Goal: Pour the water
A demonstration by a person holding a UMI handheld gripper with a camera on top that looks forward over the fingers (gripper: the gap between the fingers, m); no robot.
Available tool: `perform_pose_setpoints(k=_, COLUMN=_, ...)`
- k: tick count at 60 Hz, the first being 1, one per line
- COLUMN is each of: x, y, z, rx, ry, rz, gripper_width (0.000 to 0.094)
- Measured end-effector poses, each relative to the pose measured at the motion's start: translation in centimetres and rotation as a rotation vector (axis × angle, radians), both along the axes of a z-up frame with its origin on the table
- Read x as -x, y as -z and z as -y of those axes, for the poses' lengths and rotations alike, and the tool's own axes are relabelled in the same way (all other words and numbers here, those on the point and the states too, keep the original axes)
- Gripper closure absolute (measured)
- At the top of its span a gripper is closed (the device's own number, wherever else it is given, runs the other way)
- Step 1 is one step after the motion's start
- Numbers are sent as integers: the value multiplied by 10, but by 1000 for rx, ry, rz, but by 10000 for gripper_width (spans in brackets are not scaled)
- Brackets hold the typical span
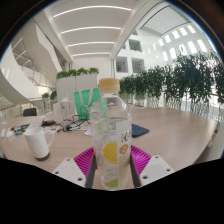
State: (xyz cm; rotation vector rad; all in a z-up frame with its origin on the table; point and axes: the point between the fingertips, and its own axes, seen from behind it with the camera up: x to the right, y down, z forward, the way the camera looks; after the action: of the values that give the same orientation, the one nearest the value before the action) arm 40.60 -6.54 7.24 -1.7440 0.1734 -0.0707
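**Bottle held between the gripper pads, cap on, cup off to one side**

A clear plastic water bottle stands upright in the middle of the view, between the two fingers of the gripper. Its label shows yellow lemon slices, and a pale yellowish cap sits on its neck. The magenta pads flank the lower body of the bottle on both sides and appear to press against it, so the gripper looks clamped on the bottle (whether its base rests on the bench or is lifted clear cannot be told).

Beyond and to one side, on the pale wooden bench, stands a white cup, well apart from the bottle. Cables and small dark items lie farther back on the bench. Green plants in white planters and a bright atrium fill the background.

Risks, as a judgement: the cap seems closed, so tilting now would pour nothing. The bottle wall is thin and smooth; a hard squeeze could buckle it and push water out once it is open, while a loose hold could let it slip or rotate when tipped. The cup is light and narrow, so a poorly aimed or hurried tilt could spill on the bench or knock the cup over.
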Motion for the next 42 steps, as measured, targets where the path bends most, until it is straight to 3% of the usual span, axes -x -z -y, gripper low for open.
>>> perform_pose_setpoints(k=1, x=0, y=5, z=-2, rx=12, ry=-2, rz=5, gripper_width=420)
perform_pose_setpoints(k=9, x=-8, y=3, z=-10, rx=-29, ry=50, rz=0, gripper_width=484)
perform_pose_setpoints(k=19, x=-16, y=6, z=-14, rx=90, ry=102, rz=-86, gripper_width=626)
perform_pose_setpoints(k=29, x=-8, y=-82, z=-33, rx=64, ry=60, rz=95, gripper_width=629)
perform_pose_setpoints(k=36, x=12, y=-141, z=-47, rx=106, ry=2, rz=409, gripper_width=630)
perform_pose_setpoints(k=42, x=43, y=-140, z=-69, rx=184, ry=-57, rz=805, gripper_width=622)
